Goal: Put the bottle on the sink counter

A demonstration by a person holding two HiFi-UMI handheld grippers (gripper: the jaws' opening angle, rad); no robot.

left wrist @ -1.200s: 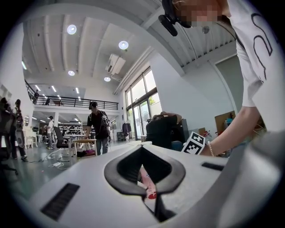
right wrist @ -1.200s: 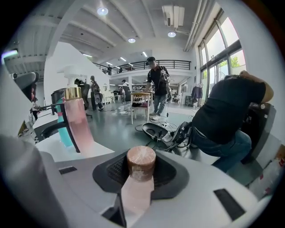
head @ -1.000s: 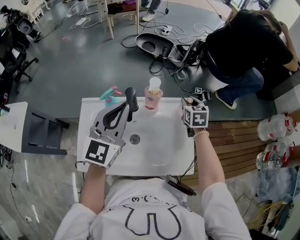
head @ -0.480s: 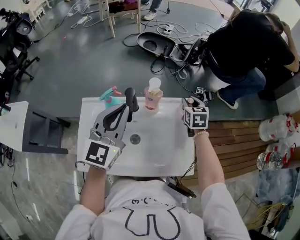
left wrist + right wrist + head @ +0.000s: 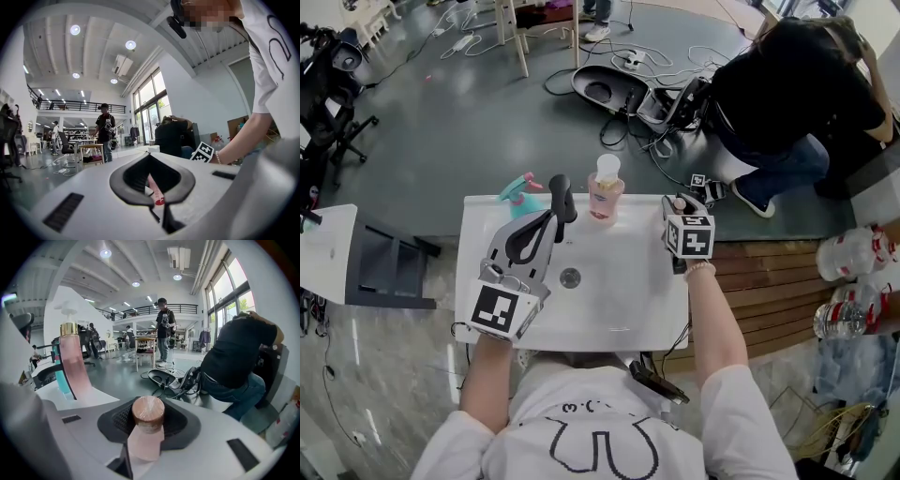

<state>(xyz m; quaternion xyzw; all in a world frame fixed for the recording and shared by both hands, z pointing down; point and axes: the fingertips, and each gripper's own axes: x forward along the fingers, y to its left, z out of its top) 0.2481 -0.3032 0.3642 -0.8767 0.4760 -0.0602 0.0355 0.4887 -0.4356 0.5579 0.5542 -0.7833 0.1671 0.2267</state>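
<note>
A small pink bottle (image 5: 146, 439) with a copper-coloured cap sits between the jaws of my right gripper (image 5: 148, 425), which is shut on it. In the head view this gripper (image 5: 680, 212) hovers over the back right corner of the white sink counter (image 5: 673, 298), and the bottle's cap (image 5: 679, 200) pokes out ahead of it. My left gripper (image 5: 549, 219) lies over the left of the basin beside the black faucet (image 5: 563, 192). Its jaws (image 5: 151, 187) look shut, with only a thin pink sliver showing in the hollow between them.
A tall pink pump bottle (image 5: 606, 190) (image 5: 74, 363) and a teal spray bottle (image 5: 519, 191) stand on the counter's back edge. A drain (image 5: 570, 277) sits mid-basin. A person in black (image 5: 787, 94) crouches beyond the sink among cables. Water jugs (image 5: 848, 281) stand at the right.
</note>
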